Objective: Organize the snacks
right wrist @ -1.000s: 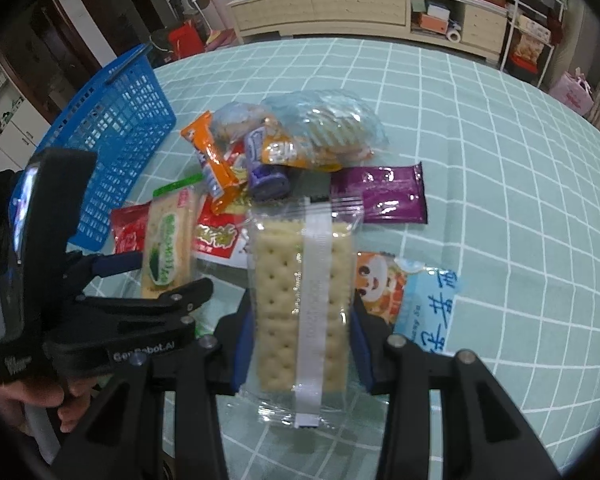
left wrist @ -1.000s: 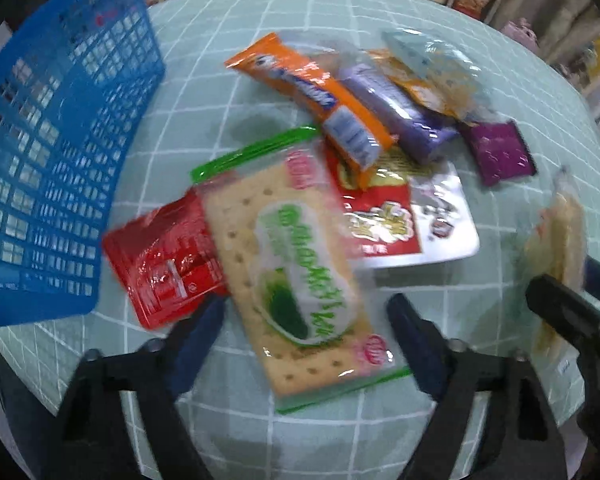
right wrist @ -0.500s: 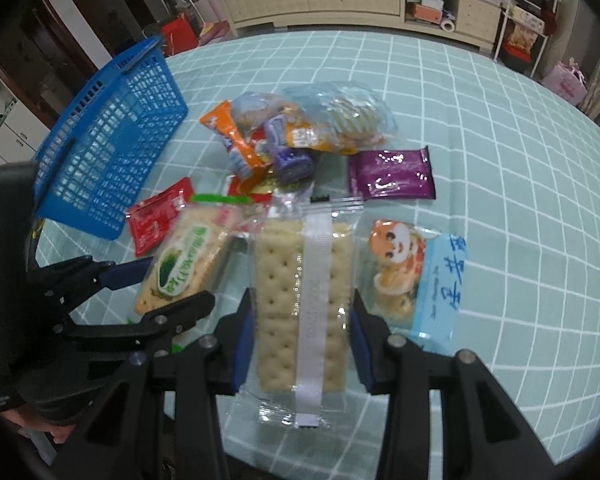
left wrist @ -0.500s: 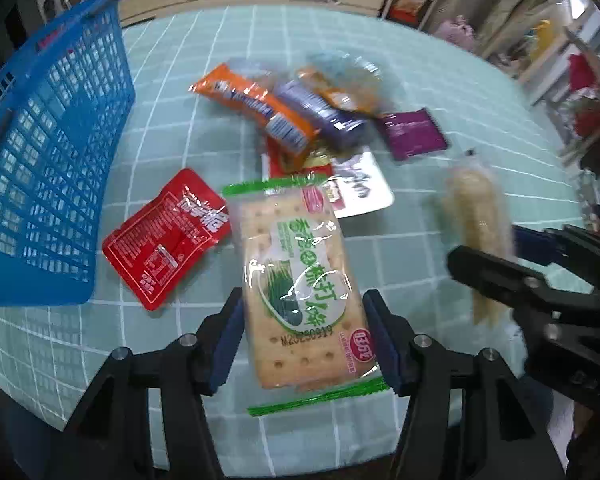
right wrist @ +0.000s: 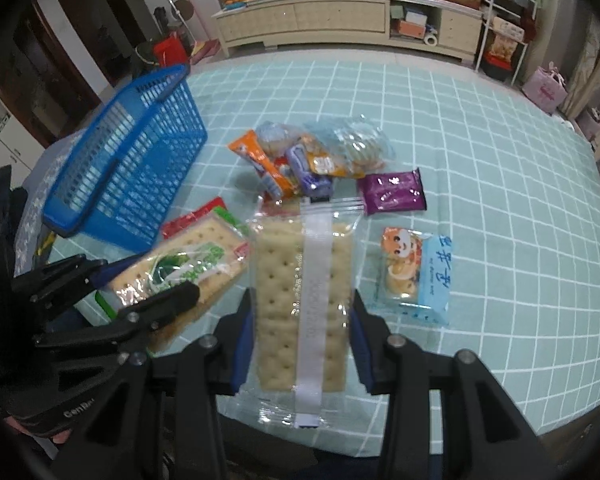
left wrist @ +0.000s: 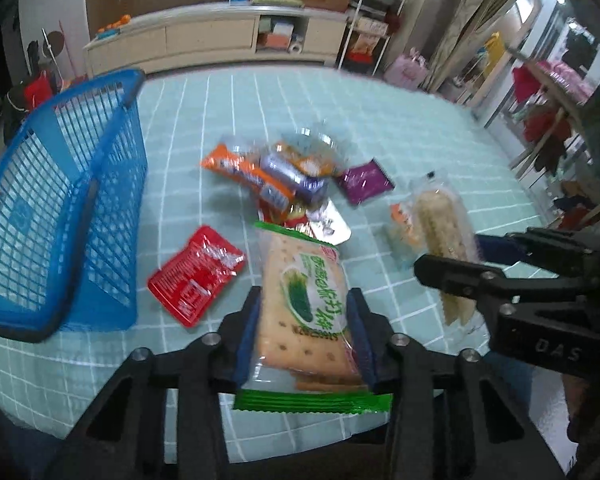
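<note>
Over the checked tablecloth (right wrist: 480, 152): both grippers carry cracker packs.
Left gripper (left wrist: 306, 320): jaws just closed in; pads press the green-printed cracker pack (left wrist: 304, 308).
Right gripper (right wrist: 302, 320): jaws partway closed, clamping the clear cracker pack (right wrist: 300, 292).
Blue basket (right wrist: 128, 160): at ten o'clock in the right wrist view.
Snack pile (right wrist: 312, 156): at twelve o'clock, beside the basket.
Red sachet (left wrist: 196, 276): on the cloth, between basket and green pack.

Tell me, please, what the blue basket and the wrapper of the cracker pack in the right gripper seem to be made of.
Basket: probably rigid moulded plastic, uniform blue, with an open lattice of thin bars. Cracker pack wrapper: likely thin clear glossy plastic film; the crackers show through, it glints, and a white strip runs down its middle.
</note>
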`<state>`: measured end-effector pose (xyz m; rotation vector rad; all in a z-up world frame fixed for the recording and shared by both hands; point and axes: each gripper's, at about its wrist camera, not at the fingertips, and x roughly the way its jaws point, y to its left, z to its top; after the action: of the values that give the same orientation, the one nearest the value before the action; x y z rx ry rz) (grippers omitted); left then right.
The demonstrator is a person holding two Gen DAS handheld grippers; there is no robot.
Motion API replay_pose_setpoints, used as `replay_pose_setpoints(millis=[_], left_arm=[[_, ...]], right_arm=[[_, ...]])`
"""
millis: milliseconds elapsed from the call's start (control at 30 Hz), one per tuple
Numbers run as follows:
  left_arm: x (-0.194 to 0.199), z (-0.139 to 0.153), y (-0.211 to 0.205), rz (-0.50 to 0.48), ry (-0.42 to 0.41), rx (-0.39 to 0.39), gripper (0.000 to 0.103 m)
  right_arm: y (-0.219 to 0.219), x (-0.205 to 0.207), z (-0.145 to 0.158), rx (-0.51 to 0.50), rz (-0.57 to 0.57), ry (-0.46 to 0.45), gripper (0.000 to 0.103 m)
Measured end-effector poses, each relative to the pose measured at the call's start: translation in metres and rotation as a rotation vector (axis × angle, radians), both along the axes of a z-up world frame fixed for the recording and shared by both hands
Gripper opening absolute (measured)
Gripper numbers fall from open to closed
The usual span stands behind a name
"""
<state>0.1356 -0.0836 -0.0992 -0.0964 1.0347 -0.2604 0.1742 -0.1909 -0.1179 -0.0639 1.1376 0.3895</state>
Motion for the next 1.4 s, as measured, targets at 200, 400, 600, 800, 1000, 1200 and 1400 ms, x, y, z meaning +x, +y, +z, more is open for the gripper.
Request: replay_pose_setpoints(millis=[200, 400, 600, 800, 1000, 1200, 1400], left_arm=[[-0.006, 0.028, 0.027, 0.007, -0.063, -0.034, 0.031], [-0.009, 0.065, 0.068, 0.054, -0.143, -0.045, 0.029], [-0.01, 0.103, 0.118, 0.111, -0.215, -0.023, 0.007], [-0.005, 0.121, 0.158, 0.141, -0.256, 0.038, 0.004], [0.012, 0.12, 0.198, 0.156, -0.228, 0.062, 0.004], [0.034, 0.103, 0.217, 0.123, -0.194, 0.071, 0.004], [0.059, 0.085, 0.225, 0.109, -0.155, 0.082, 0.005]], right_arm=[[0.016, -0.003, 0.022, 0.031, -0.011, -0.022, 0.047], [0.046, -0.003, 0.047, 0.048, 0.025, -0.06, 0.047], [0.085, 0.009, 0.07, 0.08, 0.07, -0.096, 0.047], [0.137, 0.029, 0.088, 0.097, 0.145, -0.136, 0.047], [0.181, 0.048, 0.09, 0.091, 0.204, -0.145, 0.047], [0.209, 0.074, 0.072, 0.082, 0.246, -0.117, 0.047], [0.223, 0.098, 0.059, 0.075, 0.249, -0.088, 0.047]])
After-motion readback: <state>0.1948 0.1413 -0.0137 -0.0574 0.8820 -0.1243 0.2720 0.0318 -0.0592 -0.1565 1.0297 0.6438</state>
